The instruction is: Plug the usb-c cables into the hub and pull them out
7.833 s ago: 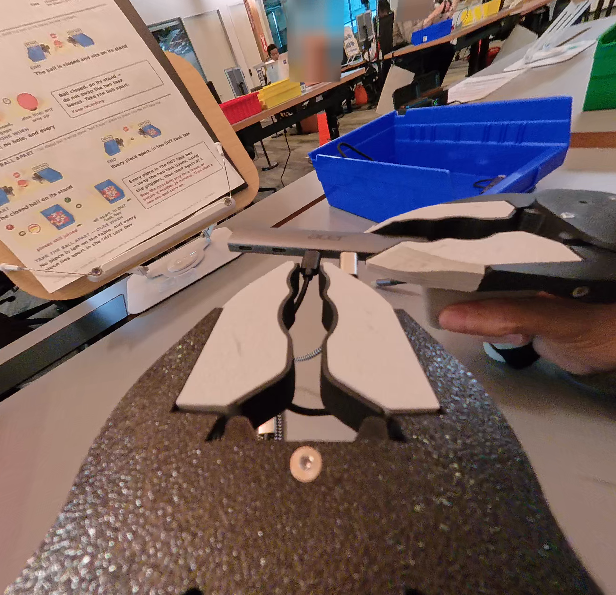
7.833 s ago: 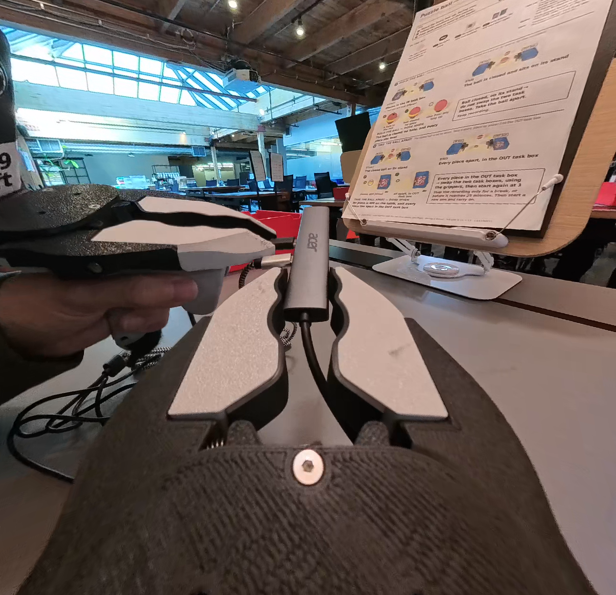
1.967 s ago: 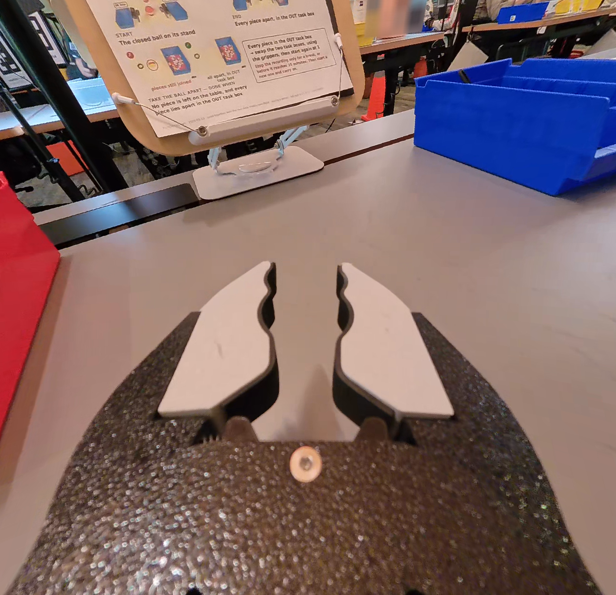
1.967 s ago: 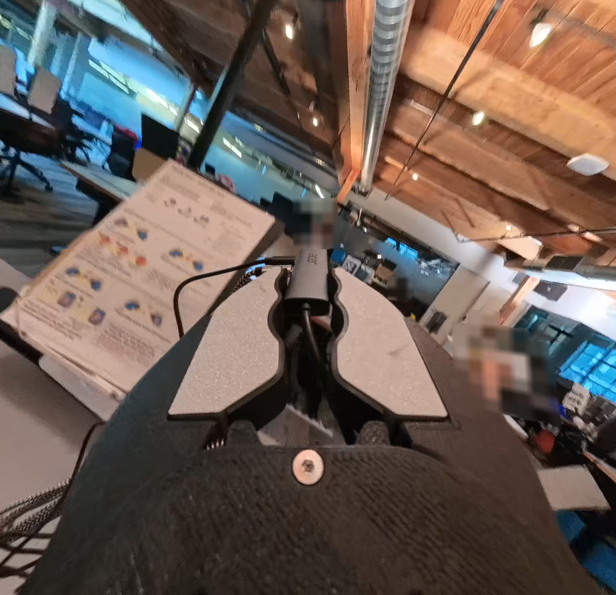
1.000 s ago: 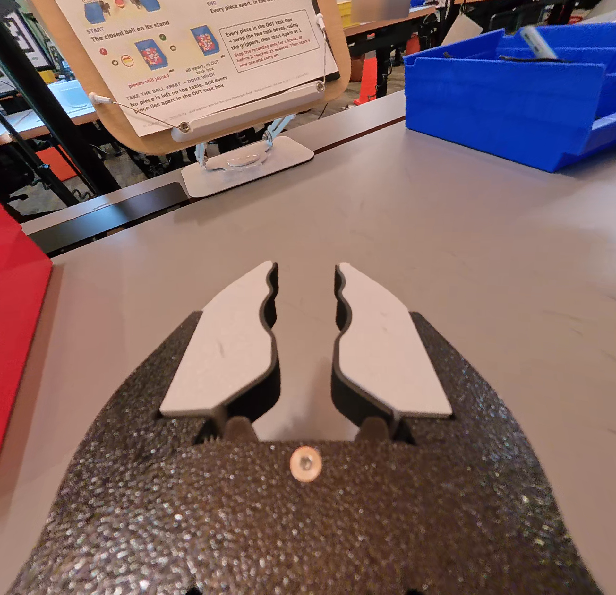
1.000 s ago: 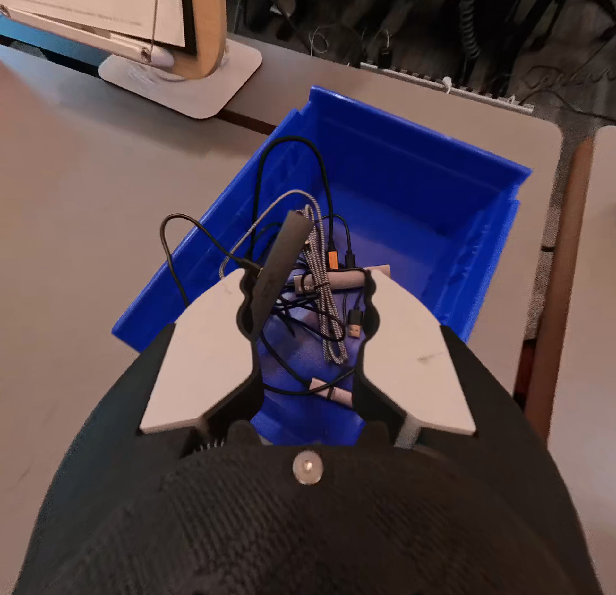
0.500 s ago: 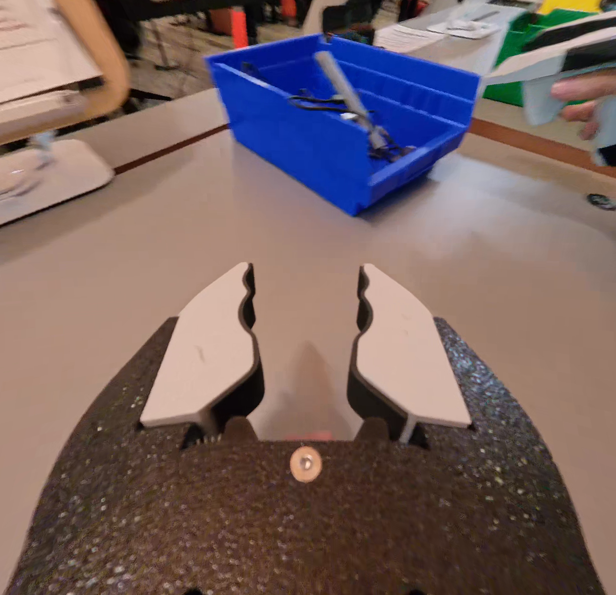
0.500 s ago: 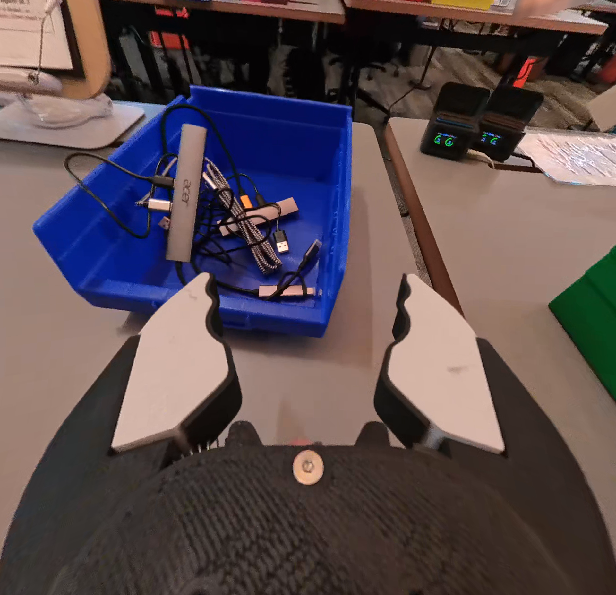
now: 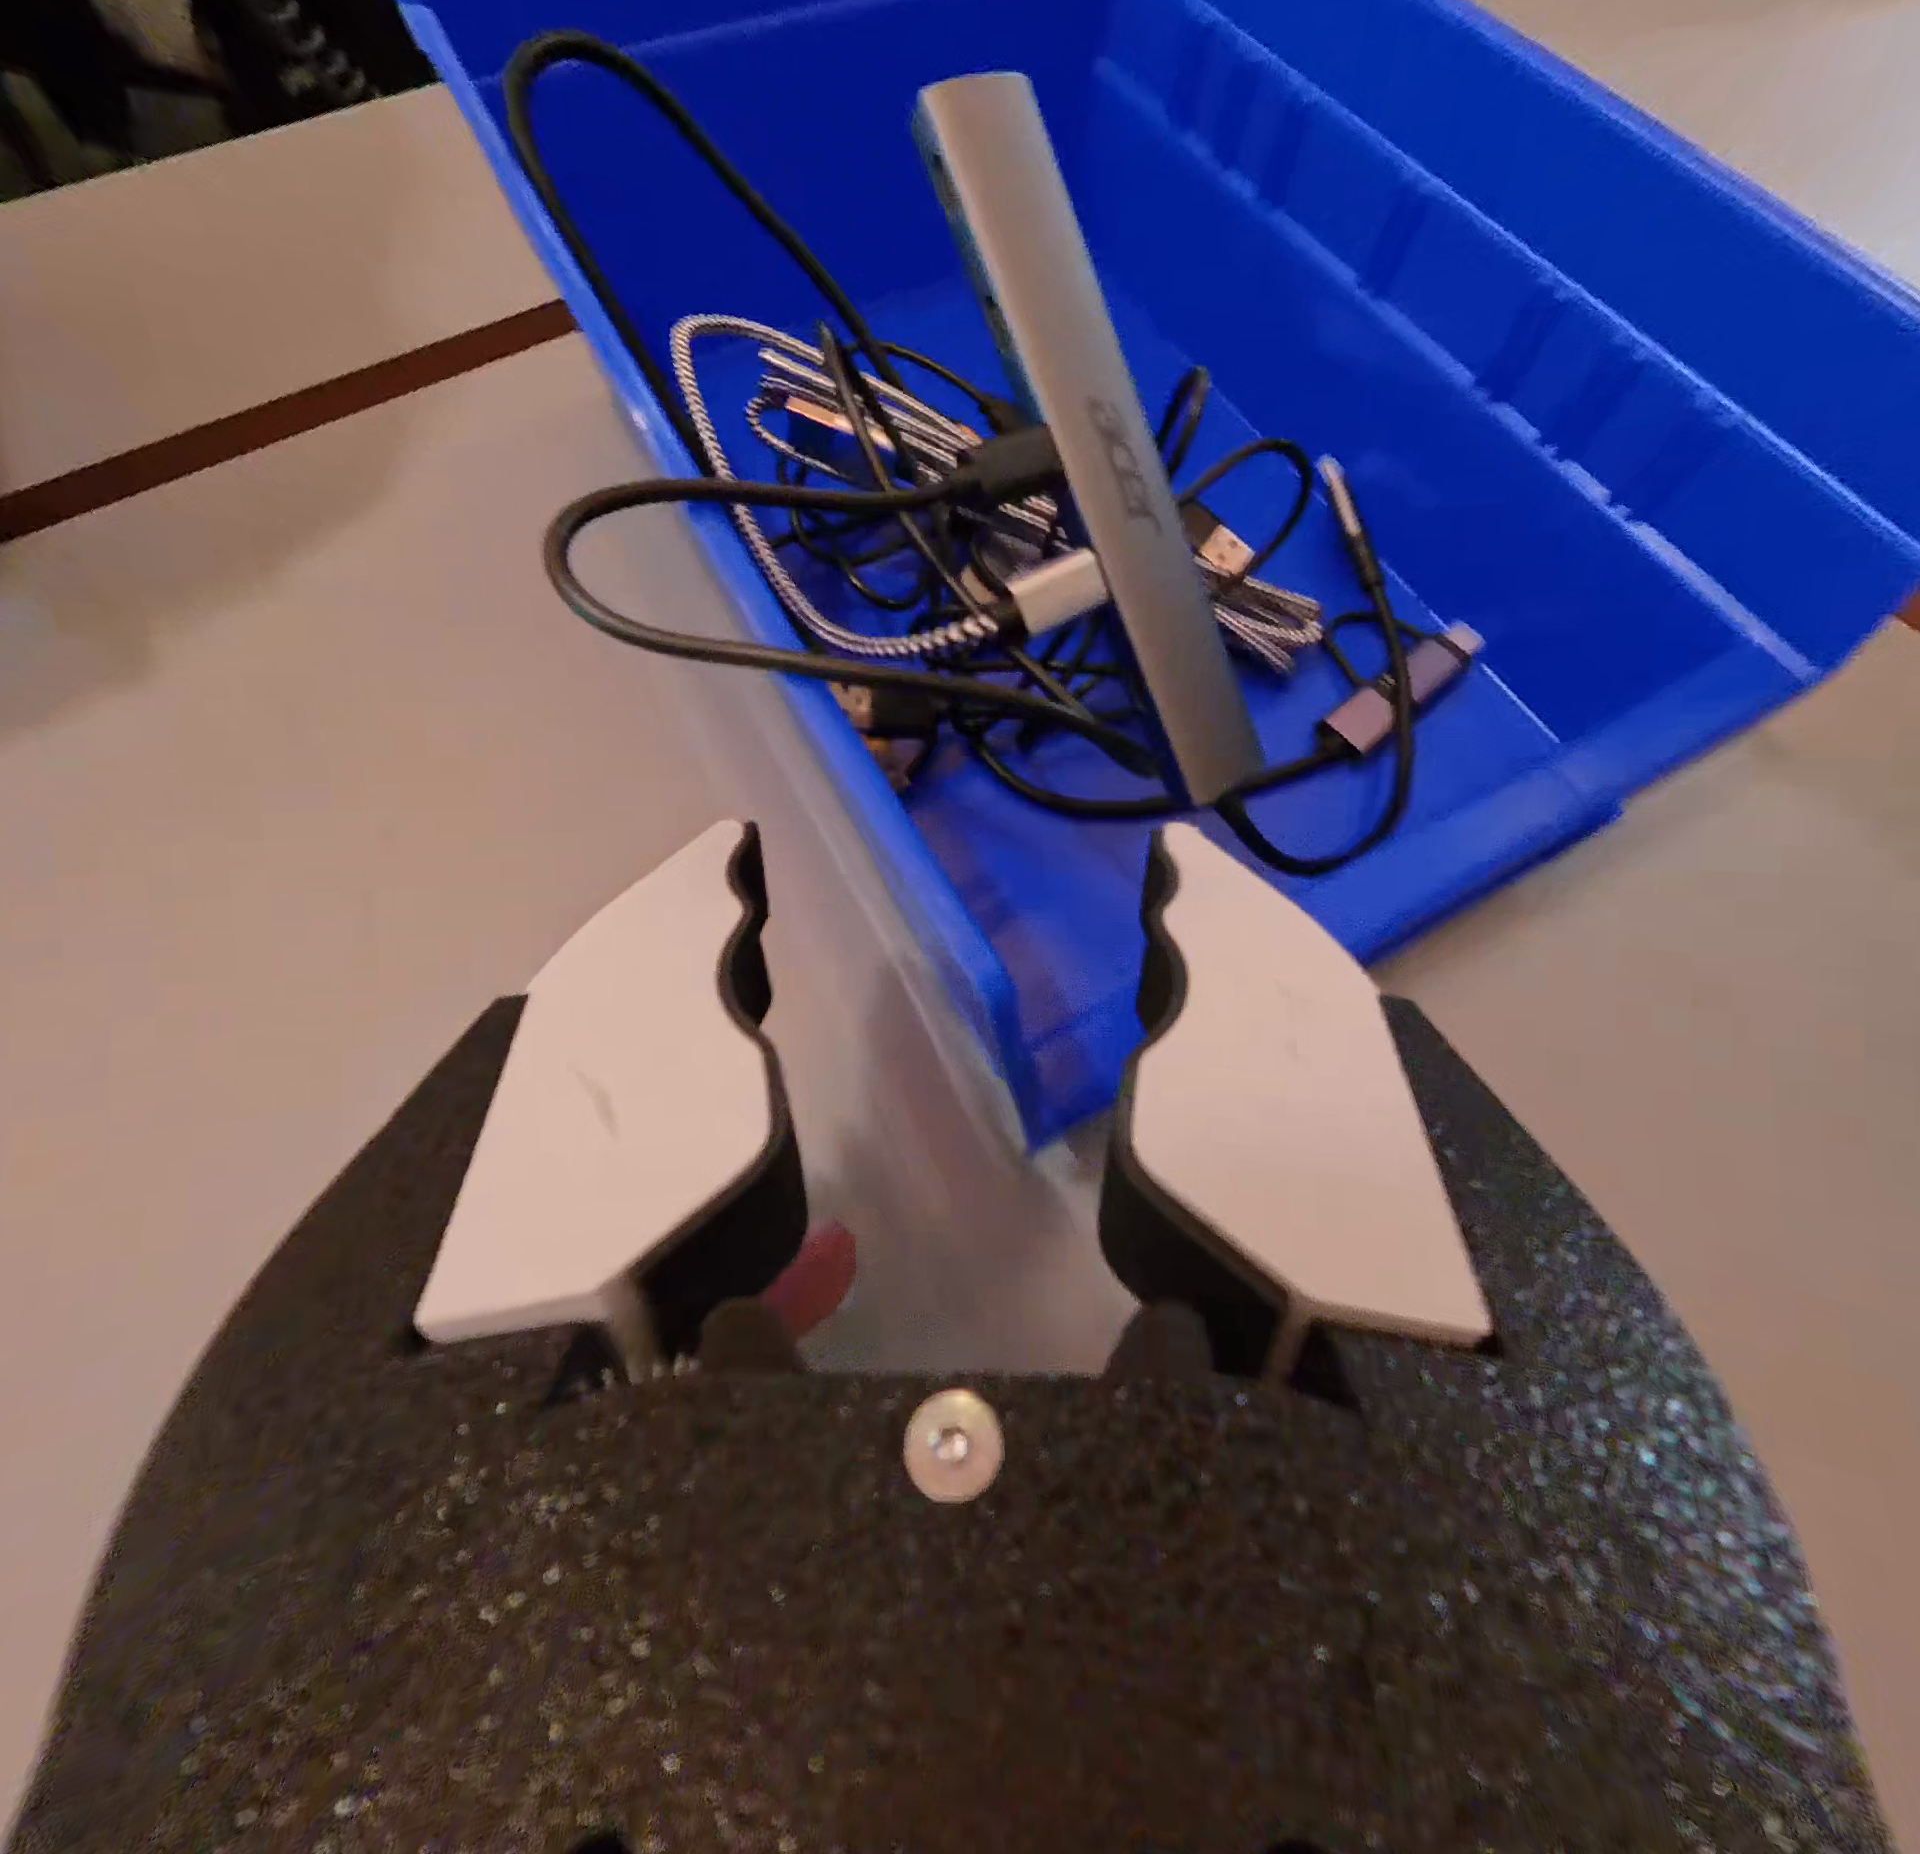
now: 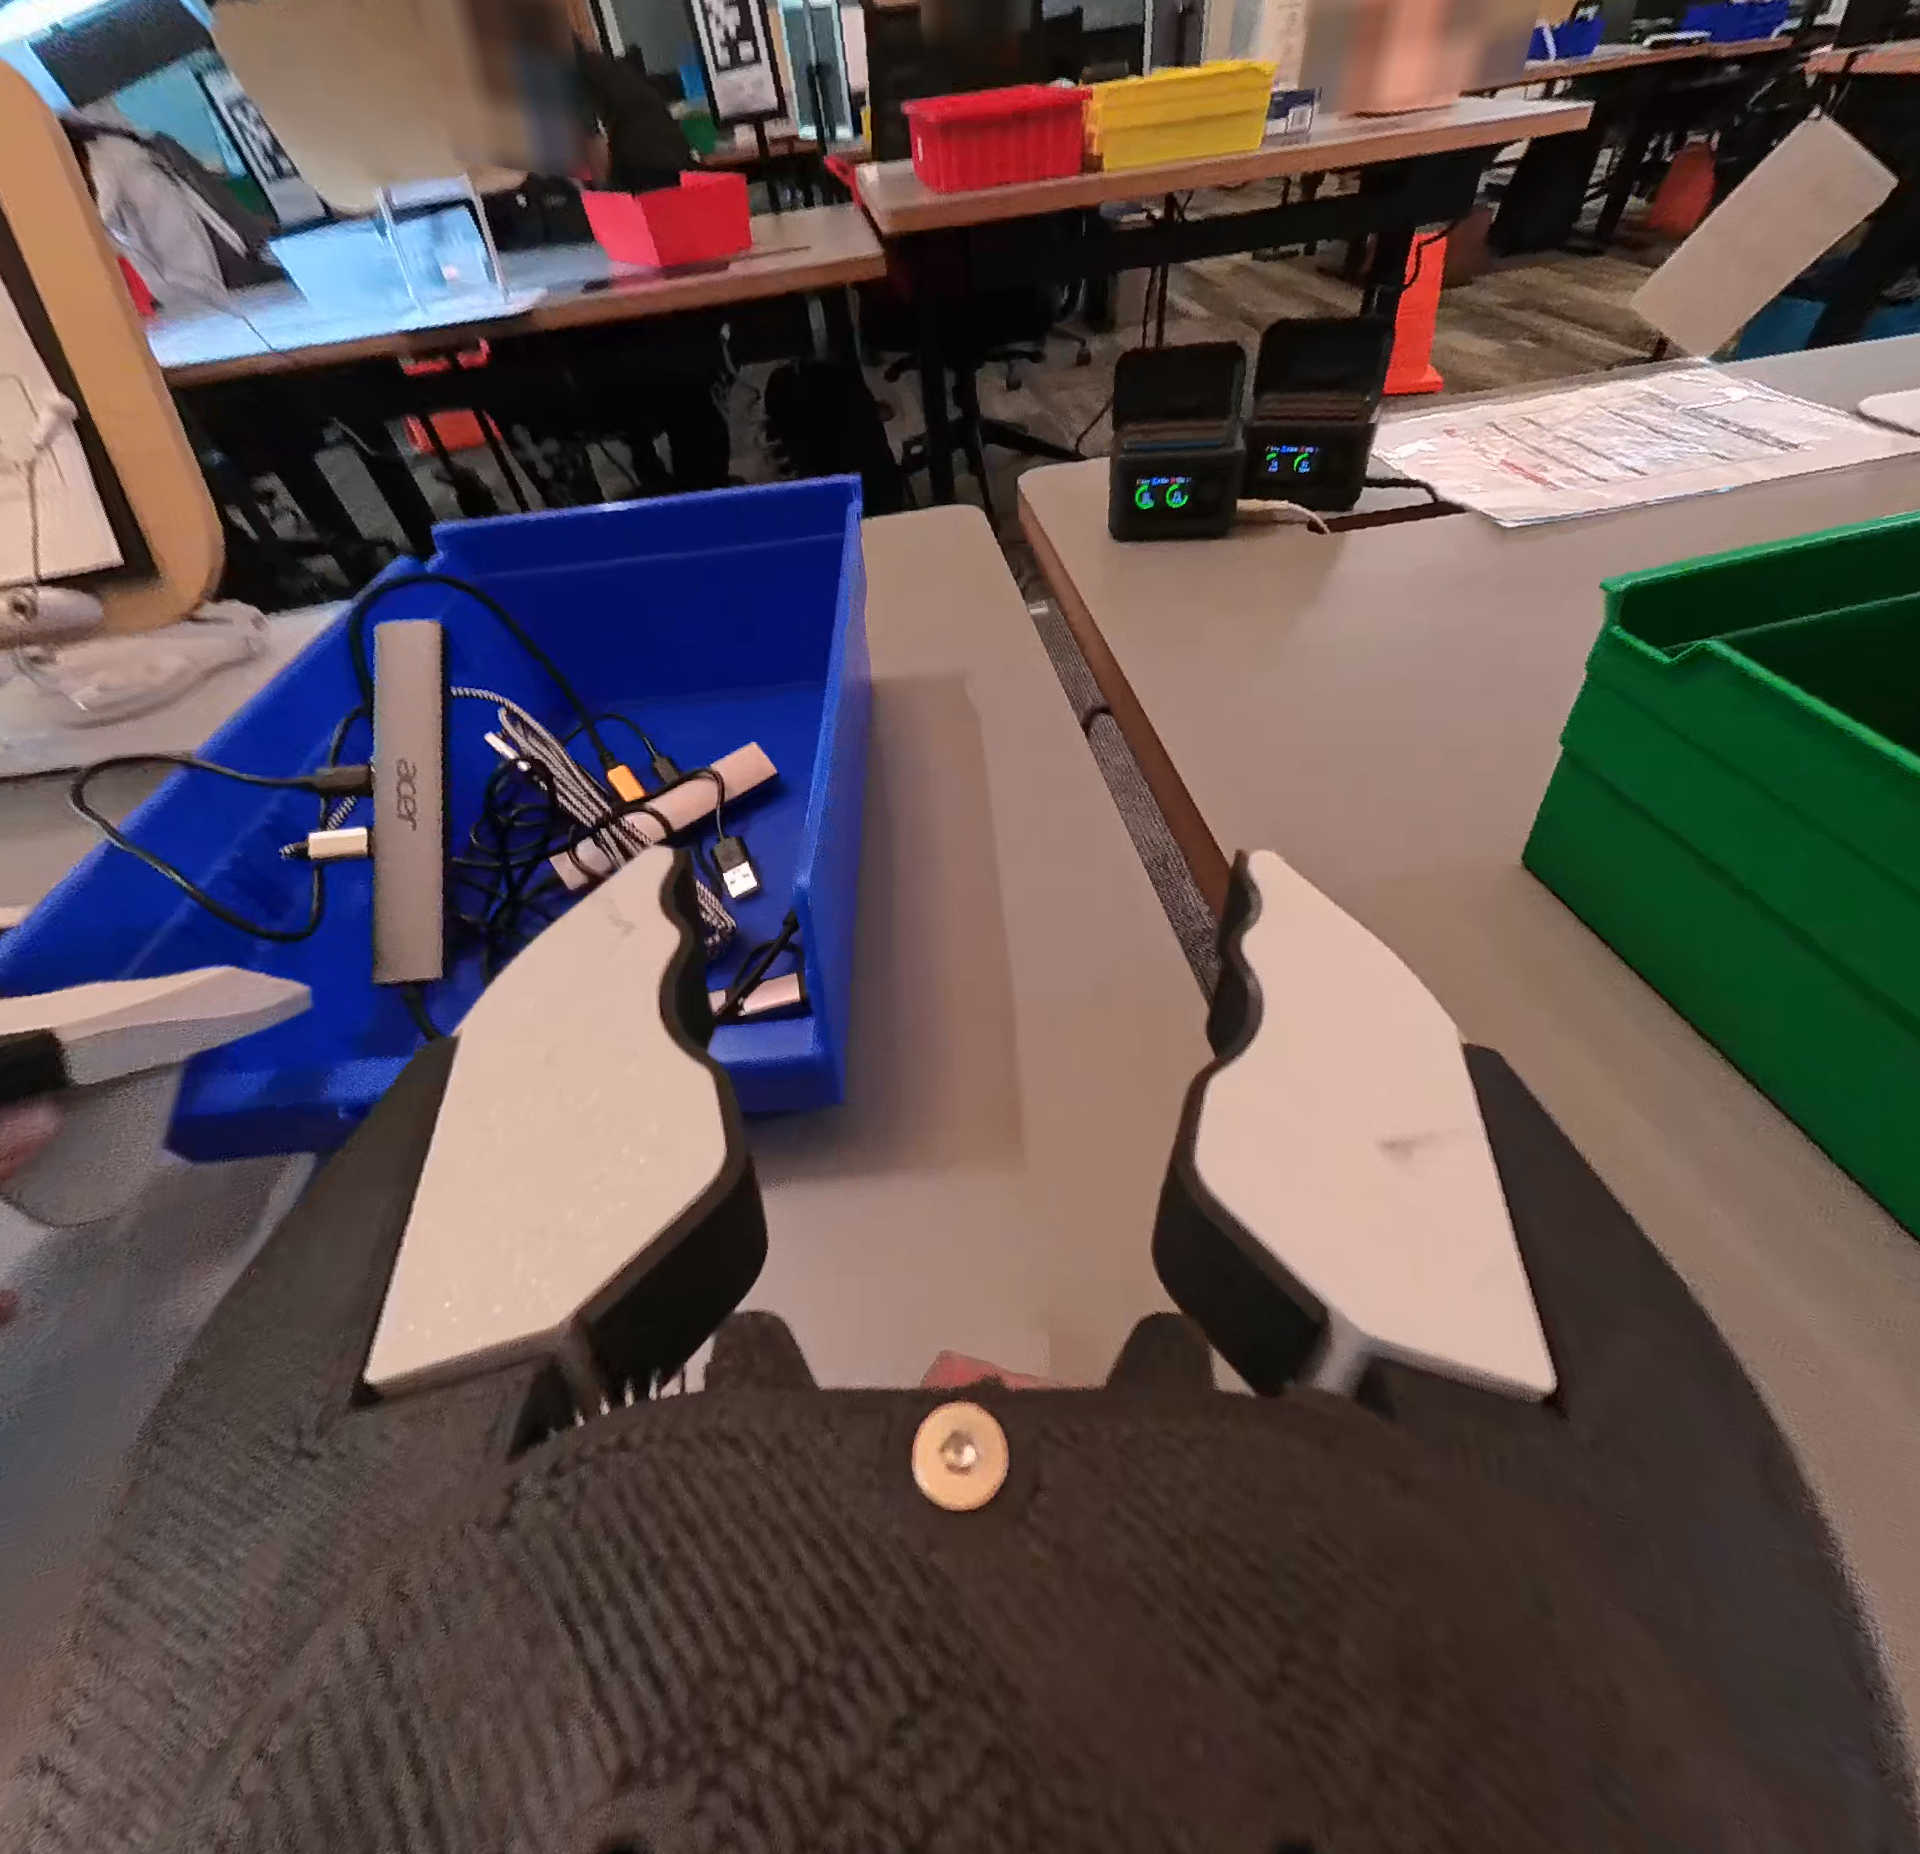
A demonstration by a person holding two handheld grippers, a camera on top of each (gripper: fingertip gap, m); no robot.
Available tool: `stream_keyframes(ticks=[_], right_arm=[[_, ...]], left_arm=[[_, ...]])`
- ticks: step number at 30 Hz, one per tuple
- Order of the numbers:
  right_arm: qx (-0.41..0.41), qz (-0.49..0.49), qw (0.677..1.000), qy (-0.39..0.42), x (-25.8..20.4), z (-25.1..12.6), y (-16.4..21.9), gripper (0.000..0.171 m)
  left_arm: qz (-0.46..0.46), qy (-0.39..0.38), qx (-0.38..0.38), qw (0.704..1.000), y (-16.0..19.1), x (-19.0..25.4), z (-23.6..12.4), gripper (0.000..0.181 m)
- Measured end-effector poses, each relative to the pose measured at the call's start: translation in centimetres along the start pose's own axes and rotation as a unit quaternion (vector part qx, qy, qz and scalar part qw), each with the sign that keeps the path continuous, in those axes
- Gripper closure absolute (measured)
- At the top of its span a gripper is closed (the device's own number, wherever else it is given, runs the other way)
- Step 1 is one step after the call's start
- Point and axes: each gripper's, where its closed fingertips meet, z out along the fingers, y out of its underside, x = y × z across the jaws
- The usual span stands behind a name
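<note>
**Both grippers spread, empty**

Left wrist view: left gripper [image 9: 951,848] spread, empty, above blue bin [image 9: 1558,370] wall; grey hub [image 9: 1101,433] propped on tangled cables [image 9: 831,516] inside.

Right wrist view: right gripper [image 10: 961,869] spread wide over table [image 10: 935,973], beside bin.

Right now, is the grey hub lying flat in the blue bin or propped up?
Propped up: the grey hub leans tilted on the cable tangle inside the blue bin.

I'm seeing a printed brand mark running along the grey hub [image 10: 407,798] in the blue bin [image 10: 831,724]. Far off, a board [image 10: 740,33] is showing a black-and-white square code, and two small black boxes [image 10: 1242,443] are displaying green dials, unreadable.
</note>
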Motion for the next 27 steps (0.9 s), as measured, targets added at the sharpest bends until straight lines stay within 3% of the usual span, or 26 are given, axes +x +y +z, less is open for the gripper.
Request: stream_keyframes(ticks=[3, 7, 10, 14, 20, 27], right_arm=[[0.012, 0.016, 1.000, -0.008, -0.2, 0.2, -0.1, 0.081], [-0.009, -0.001, 1.000, -0.029, -1.9, 0.9, 0.5, 0.081], [0.007, -0.019, 0.999, -0.046, -3.7, 0.9, -0.3, 0.081], [0.010, -0.032, 0.997, -0.072, -6.1, 0.9, -0.6, 0.082], [0.008, -0.080, 0.990, -0.114, -11.0, 1.0, -0.8, 0.083], [0.001, -0.123, 0.965, -0.230, -21.5, -0.2, 0.1, 0.082]], left_arm=[[0.018, -0.010, 0.002, 1.000, -0.1, -0.6, 1.0, 0.122], [0.067, -0.025, 0.025, 0.997, -0.8, -1.8, 0.7, 0.162], [0.099, -0.064, 0.028, 0.993, -0.6, -4.8, -0.2, 0.172], [0.109, -0.055, 0.026, 0.992, 0.9, -8.5, -2.6, 0.174], [0.112, -0.040, 0.010, 0.993, 6.0, -14.3, -10.4, 0.174], [0.100, -0.033, -0.027, 0.994, 15.3, -22.1, -24.6, 0.174]])
